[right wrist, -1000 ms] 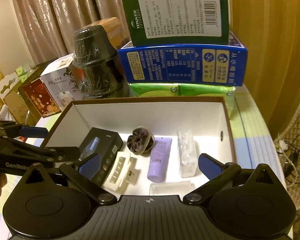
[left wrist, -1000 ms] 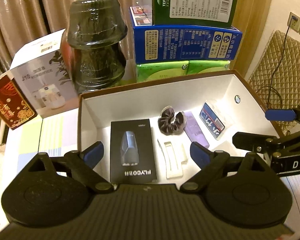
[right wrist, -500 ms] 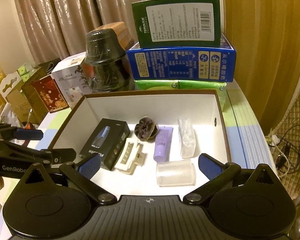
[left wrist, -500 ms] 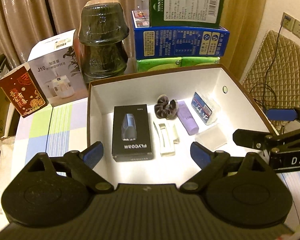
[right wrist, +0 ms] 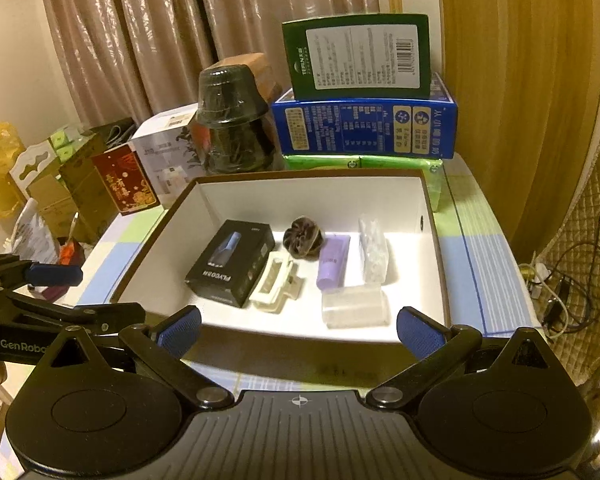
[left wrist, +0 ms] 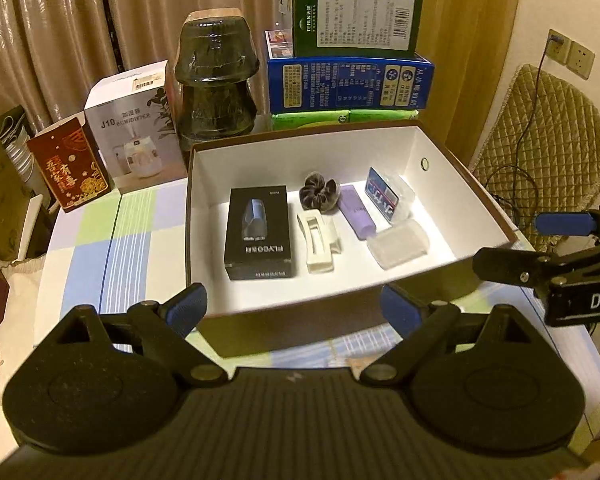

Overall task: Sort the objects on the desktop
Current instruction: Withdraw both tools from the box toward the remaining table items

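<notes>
A brown box with a white inside (left wrist: 204, 168) (right wrist: 428, 200) sits on the checked tablecloth. In it lie a black carton (left wrist: 259, 232) (right wrist: 230, 261), a white hair claw (left wrist: 318, 242) (right wrist: 274, 284), a dark scrunchie (left wrist: 320, 192) (right wrist: 302, 237), a purple tube (left wrist: 355, 216) (right wrist: 332, 262), a clear packet (left wrist: 388, 194) (right wrist: 373, 248) and a frosted clear case (left wrist: 398, 242) (right wrist: 354, 306). My left gripper (left wrist: 294, 310) is open and empty, in front of the box's near wall. My right gripper (right wrist: 298, 332) is open and empty too, just short of the near rim; it also shows at the right edge of the left wrist view (left wrist: 520, 246).
Behind the box stand stacked dark bowls (left wrist: 216, 84), a blue carton (left wrist: 350, 82) with a green one (left wrist: 356, 18) on top, a white humidifier box (left wrist: 134, 128) and a red packet (left wrist: 70, 166). A quilted chair (left wrist: 540, 152) with cables is at the right.
Both grippers have pulled back from over the box toward me and risen a little; the whole box and its near wall now show. Both stay open.
</notes>
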The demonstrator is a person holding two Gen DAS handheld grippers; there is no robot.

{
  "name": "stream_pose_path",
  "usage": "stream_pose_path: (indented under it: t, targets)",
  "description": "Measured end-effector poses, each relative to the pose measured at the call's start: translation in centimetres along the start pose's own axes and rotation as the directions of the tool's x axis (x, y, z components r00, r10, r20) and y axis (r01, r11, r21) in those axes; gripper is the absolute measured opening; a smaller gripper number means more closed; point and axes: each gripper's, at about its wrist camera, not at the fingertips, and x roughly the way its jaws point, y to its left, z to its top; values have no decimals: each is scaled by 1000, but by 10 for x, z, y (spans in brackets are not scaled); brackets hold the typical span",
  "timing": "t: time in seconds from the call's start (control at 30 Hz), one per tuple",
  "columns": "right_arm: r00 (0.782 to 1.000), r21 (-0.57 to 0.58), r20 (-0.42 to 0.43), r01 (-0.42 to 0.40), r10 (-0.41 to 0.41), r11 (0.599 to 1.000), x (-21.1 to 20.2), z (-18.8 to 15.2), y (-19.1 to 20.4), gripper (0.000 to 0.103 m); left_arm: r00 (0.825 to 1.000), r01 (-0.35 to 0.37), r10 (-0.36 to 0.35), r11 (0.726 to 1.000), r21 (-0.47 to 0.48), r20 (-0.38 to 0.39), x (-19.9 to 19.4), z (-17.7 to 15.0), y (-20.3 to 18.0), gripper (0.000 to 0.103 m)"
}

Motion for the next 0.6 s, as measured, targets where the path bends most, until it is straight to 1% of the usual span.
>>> stream_pose_path:
  t: [0.4, 0.6]
  targets:
    - [1000, -19, 12, -15, 15, 1000, -42, -32, 7, 101, 1000, 6, -6, 1000, -4, 11, -41, -41, -10, 92]
    - [1000, -22, -5, -24, 24, 999, -53, -52, 11, 101, 1000, 0, 0, 1000, -12, -11, -53, -65, -7, 92]
